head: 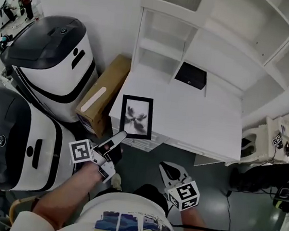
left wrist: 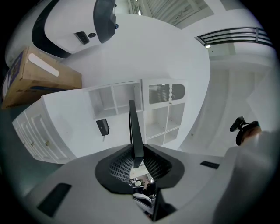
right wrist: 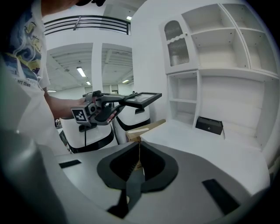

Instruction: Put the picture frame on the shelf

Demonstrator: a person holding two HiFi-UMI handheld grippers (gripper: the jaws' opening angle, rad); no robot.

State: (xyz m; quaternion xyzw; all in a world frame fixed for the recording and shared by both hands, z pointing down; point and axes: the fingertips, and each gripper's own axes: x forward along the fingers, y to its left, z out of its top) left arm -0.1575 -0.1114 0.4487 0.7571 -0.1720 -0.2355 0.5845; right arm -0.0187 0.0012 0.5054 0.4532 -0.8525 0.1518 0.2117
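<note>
The left gripper point(head: 114, 141) was clamped on the lower edge of the black-bordered rectangular picture frame point(head: 136, 116), with both jaws closed against it. Its own view showed the frame only edge-on, as a thin dark strip. The frame hung roughly flat in the air. In the head view it covered the front left corner of the white desk point(head: 206, 119), and its picture was a blurred dark shape that could not be made out. The right gripper point(head: 167, 168) hung near the desk's front edge, jaws pressed together with nothing between them. The white shelf unit point(head: 162, 49) stood at the back of the desk, its top cut off, with a small black box point(head: 191, 75) at its foot.
</note>
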